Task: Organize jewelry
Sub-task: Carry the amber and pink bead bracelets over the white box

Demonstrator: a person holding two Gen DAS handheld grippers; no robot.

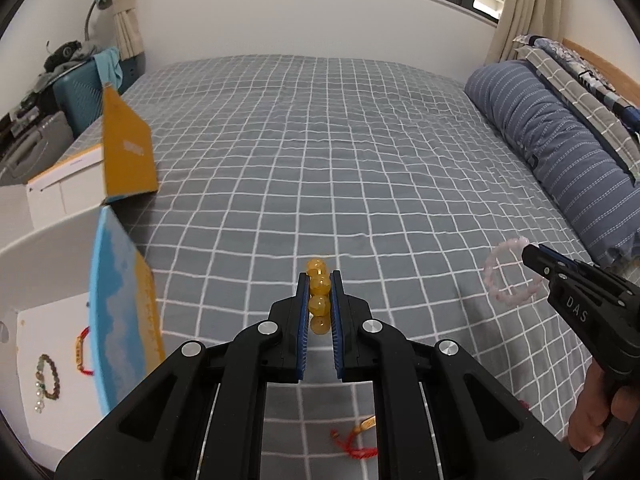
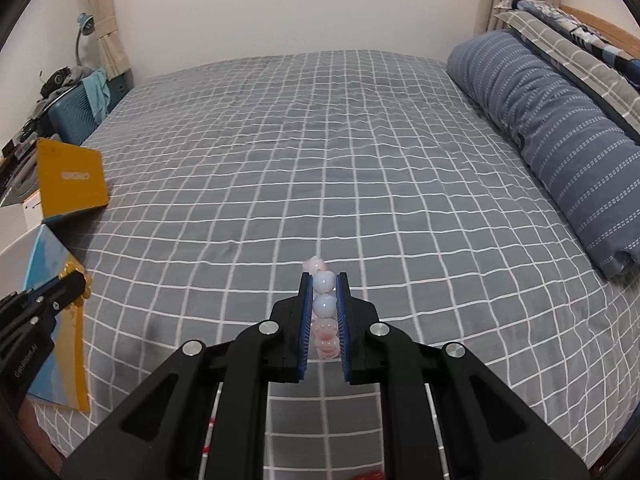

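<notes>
While both tools carry a bracelet above the grey checked bed, roughly midway through the sorting, by the look of it. Far left: open white cardboard box with a blue-and-yellow lid flap, already holding a dark brown-and-green beaded bracelet and a red cord bracelet with a gold bar, lying apart on the box floor, so two pieces judged done. Further back on the left, a second box with a plain yellow lid standing open; contents not visible. Centre: left tool pressed together on a yellow amber-like round-bead bracelet, pinched edge-on between the blue pads, the visible row of beads running straight forward along the fingers, a bead or so poking out past the tips; rest of the loop hidden. Low, behind the left tool's fingers, another red cord bracelet with a gold charm loose on the bedspread, not yet picked up. Right: right tool likewise clamped on a pale pink translucent bead bracelet, bead row in line with the fingers in the right wrist view; from the left wrist view the same loop seen hanging open and nearly face-on from the tool tip, well clear of the bed. Left to do, most likely: both held bracelets into a box, then the loose red one.
</notes>
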